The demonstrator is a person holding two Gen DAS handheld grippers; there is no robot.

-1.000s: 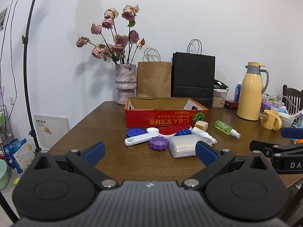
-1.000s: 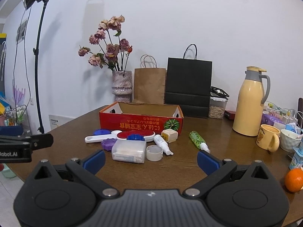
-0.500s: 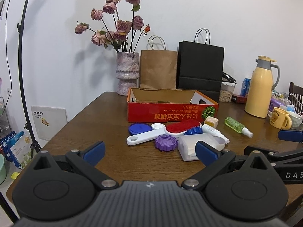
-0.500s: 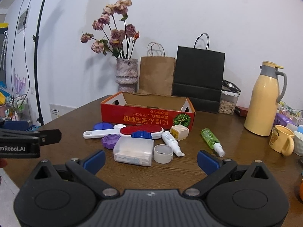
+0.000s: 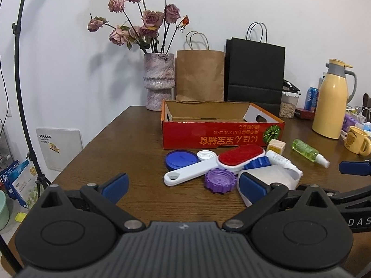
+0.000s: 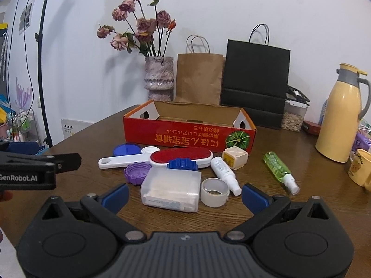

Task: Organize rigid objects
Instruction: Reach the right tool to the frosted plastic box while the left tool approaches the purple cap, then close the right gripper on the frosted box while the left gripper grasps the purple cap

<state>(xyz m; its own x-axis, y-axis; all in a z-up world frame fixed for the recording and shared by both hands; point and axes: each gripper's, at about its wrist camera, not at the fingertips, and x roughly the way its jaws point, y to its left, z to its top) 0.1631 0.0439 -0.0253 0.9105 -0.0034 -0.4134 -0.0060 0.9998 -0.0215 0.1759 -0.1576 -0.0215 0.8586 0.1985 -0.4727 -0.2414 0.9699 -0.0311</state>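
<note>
Left claw (image 5: 183, 186): spread wide, holding nothing, above the near edge of the surface (image 5: 129, 139).
Right claw (image 6: 184, 197): spread wide, empty, low over the surface.
Plastic box (image 6: 171, 190): between the right claw's fingers, at 12 o'clock, lying flat.
Tape roll (image 6: 215, 192): just beside the plastic box, at 3 o'clock of it.
Purple cap (image 6: 137, 173): at 10 o'clock of the plastic box.
Lint brush (image 6: 162, 158): beyond the box, red pad up.
Red carton (image 6: 190, 136): farthest, open.

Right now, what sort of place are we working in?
Probably a home dining room: a wooden table, a vase of dried roses, a thermos, a mug and shopping bags.
</note>
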